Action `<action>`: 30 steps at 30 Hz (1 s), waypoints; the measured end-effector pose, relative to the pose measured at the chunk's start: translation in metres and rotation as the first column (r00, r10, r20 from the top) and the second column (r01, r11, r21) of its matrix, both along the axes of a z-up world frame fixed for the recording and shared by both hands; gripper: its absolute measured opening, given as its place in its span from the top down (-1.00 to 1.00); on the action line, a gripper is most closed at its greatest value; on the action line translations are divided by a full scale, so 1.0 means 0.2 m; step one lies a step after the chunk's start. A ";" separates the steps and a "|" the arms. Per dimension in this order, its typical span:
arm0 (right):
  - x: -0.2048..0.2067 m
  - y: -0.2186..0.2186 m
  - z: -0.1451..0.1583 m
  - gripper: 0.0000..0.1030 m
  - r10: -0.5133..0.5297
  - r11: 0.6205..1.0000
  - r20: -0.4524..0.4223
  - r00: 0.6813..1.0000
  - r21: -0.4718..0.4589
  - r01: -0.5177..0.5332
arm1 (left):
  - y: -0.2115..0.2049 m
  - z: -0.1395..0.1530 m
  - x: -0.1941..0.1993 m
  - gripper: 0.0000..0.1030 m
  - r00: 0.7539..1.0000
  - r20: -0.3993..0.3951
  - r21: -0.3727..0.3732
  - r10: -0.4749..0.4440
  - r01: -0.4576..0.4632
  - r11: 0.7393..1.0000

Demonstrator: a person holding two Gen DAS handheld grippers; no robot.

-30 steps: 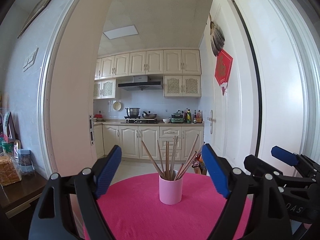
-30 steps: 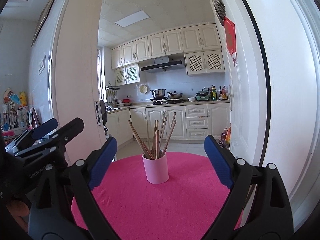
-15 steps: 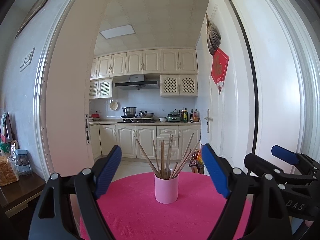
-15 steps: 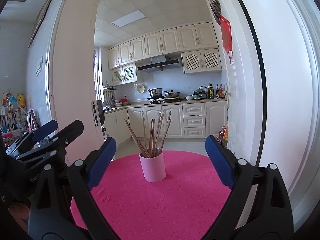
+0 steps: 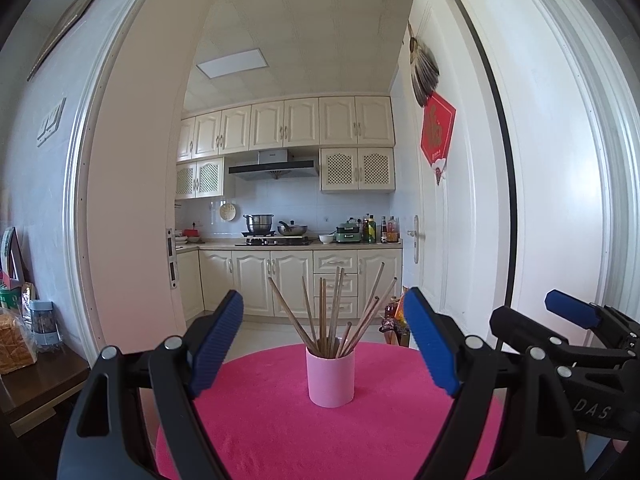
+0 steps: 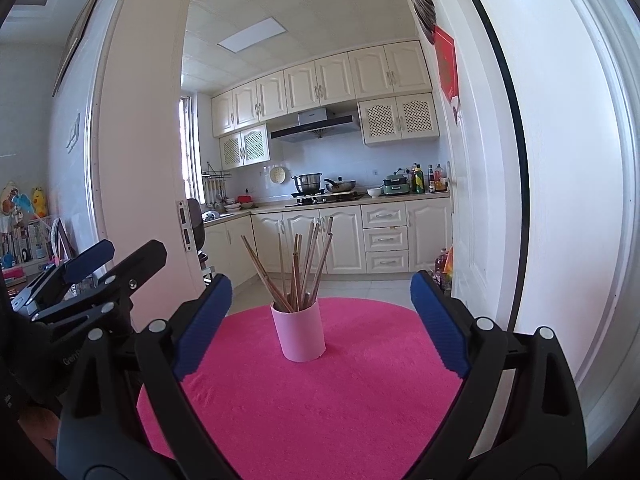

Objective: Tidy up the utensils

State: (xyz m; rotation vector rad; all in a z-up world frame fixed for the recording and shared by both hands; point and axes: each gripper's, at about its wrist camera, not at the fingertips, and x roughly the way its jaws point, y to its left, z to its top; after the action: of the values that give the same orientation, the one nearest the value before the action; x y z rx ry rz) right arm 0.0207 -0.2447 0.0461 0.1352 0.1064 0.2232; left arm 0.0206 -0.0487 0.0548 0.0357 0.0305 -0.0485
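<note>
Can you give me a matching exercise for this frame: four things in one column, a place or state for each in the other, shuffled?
Things:
1. chopsticks
2. pink cup
3. left gripper
4. steel pot

Places or states:
A. on the kitchen stove in the background
B. standing on the pink tablecloth
C. open, nothing between its fingers
D. leaning upright inside the cup

Pairs: 1-D, 2-B, 3-C, 4-A
</note>
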 end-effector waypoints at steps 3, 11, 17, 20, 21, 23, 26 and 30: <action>0.00 -0.01 0.00 -0.74 -0.002 1.000 -0.002 1.000 0.003 0.002 | -0.01 0.00 0.00 -0.57 1.000 0.006 0.002 -0.001 0.001 1.000; 0.01 -0.01 0.00 -0.74 -0.002 1.000 -0.007 1.000 0.007 0.002 | -0.02 0.00 0.01 -0.57 1.000 -0.001 0.003 -0.002 0.002 1.000; 0.01 -0.01 0.00 -0.74 0.000 1.000 -0.011 1.000 0.010 0.000 | -0.03 0.00 0.02 -0.57 1.000 -0.004 0.005 0.000 0.000 1.000; 0.01 -0.01 0.00 -0.74 0.000 1.000 -0.013 1.000 0.011 0.000 | -0.03 0.00 0.02 -0.57 1.000 -0.005 0.004 -0.001 0.001 1.000; 0.01 -0.01 0.00 -0.74 0.000 1.000 -0.013 1.000 0.011 0.000 | -0.03 0.00 0.02 -0.57 1.000 -0.005 0.005 -0.001 0.001 1.000; 0.01 -0.01 0.00 -0.74 0.000 1.000 -0.014 1.000 0.011 0.000 | -0.03 0.00 0.02 -0.57 1.000 -0.005 0.005 -0.001 0.001 1.000; 0.01 -0.01 0.00 -0.74 0.001 1.000 -0.014 1.000 0.012 -0.001 | -0.03 0.00 0.02 -0.57 1.000 -0.006 0.004 -0.001 0.001 1.000; 0.02 -0.02 -0.01 -0.74 0.002 1.000 -0.017 1.000 0.014 -0.001 | -0.03 0.00 0.02 -0.57 1.000 -0.007 0.004 -0.002 0.002 1.000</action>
State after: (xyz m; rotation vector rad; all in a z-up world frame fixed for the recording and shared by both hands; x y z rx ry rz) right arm 0.0238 -0.2479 0.0440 0.1511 0.1221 0.2243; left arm 0.0237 -0.0548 0.0543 0.0395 0.0372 -0.0511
